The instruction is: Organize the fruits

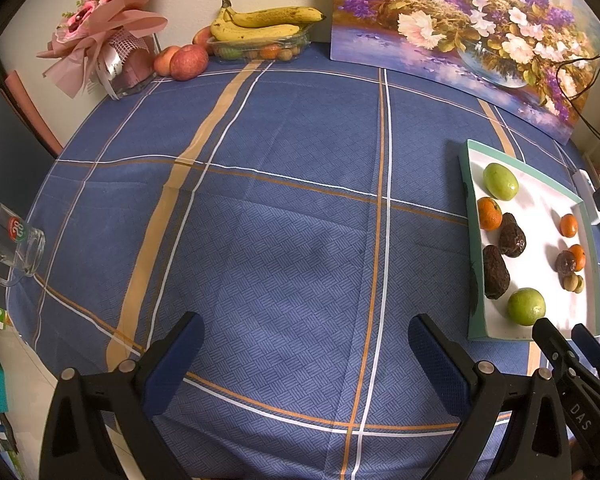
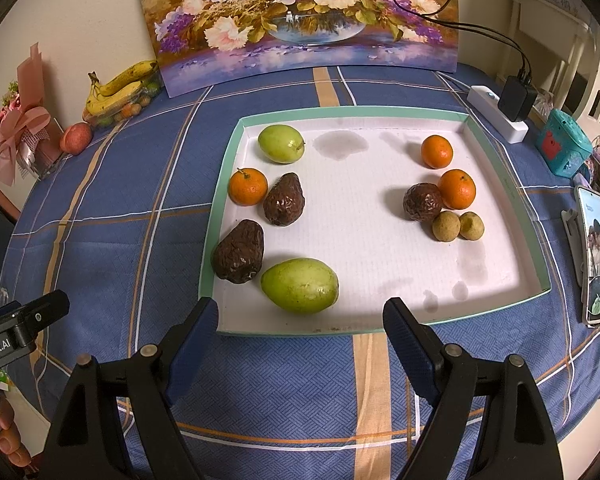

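**Q:** Blue-padded fingers of which hand stand nearer the fruit?

**A:** Right gripper (image 2: 300, 344), fingers spread and empty. Just beyond them, inside the tray (image 2: 224, 152), lies a green fruit (image 2: 299, 285), long axis running left to right. Left gripper (image 1: 306, 364), also spread and empty, hangs over bare table (image 1: 284, 216), tray off to its right.

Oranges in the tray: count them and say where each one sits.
3. One orange sits on the tray's left side beside a brown fruit. One lies near the far right corner. One lies nearer, touching another brown fruit. None looks hidden.
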Demonstrator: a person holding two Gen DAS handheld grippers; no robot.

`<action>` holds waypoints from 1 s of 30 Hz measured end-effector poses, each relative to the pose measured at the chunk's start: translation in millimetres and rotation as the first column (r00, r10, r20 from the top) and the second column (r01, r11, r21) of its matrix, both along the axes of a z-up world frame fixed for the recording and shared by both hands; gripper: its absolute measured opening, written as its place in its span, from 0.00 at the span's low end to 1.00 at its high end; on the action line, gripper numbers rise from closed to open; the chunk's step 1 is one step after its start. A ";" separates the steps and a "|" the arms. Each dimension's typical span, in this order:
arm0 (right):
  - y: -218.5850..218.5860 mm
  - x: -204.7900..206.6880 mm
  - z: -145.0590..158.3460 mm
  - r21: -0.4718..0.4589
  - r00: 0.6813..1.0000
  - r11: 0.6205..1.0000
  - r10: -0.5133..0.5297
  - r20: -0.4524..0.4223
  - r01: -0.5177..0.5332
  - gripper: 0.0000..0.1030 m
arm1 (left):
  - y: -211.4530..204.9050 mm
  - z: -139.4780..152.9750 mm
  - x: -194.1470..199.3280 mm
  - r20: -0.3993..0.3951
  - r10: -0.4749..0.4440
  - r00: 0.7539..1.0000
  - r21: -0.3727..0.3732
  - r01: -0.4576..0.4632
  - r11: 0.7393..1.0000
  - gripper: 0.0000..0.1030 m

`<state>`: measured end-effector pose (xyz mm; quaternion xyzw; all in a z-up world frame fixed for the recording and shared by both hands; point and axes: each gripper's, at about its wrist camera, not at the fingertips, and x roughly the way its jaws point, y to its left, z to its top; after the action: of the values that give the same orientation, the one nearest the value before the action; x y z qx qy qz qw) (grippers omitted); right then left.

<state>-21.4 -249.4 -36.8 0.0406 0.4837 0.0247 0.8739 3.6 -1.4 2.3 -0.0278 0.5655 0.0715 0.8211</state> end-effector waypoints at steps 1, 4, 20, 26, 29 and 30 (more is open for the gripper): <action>0.0 -0.1 0.0 0.000 1.000 1.000 0.000 0.000 0.000 0.83 | -0.1 0.1 0.1 0.000 0.000 1.000 0.000 0.000 1.000 1.00; 0.1 0.1 -0.2 0.000 1.000 1.000 0.001 -0.001 -0.001 0.83 | 0.8 -0.4 -0.2 -0.001 -0.001 1.000 0.001 0.001 1.000 1.00; 0.8 -0.2 -1.4 -0.001 1.000 1.000 0.002 -0.006 -0.002 0.83 | 0.6 -0.1 -0.1 -0.002 -0.003 1.000 0.001 0.003 1.000 1.00; 0.4 -0.2 -1.7 -0.001 1.000 1.000 0.002 -0.006 -0.002 0.83 | -0.5 0.1 -0.2 -0.003 -0.003 1.000 0.000 0.003 1.000 1.00; 0.3 1.4 -1.1 -0.001 1.000 1.000 0.002 -0.007 -0.002 0.83 | -0.6 0.1 -0.3 -0.003 -0.002 1.000 0.001 0.002 1.000 1.00; 0.4 0.2 -1.4 -0.001 1.000 1.000 0.003 -0.007 -0.003 0.83 | -0.5 0.0 -0.3 -0.004 -0.002 1.000 0.001 0.002 1.000 1.00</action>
<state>-21.2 -249.0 -38.2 0.0397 0.4868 0.0256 0.8722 3.3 -1.9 2.4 -0.0268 0.5671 0.0710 0.8202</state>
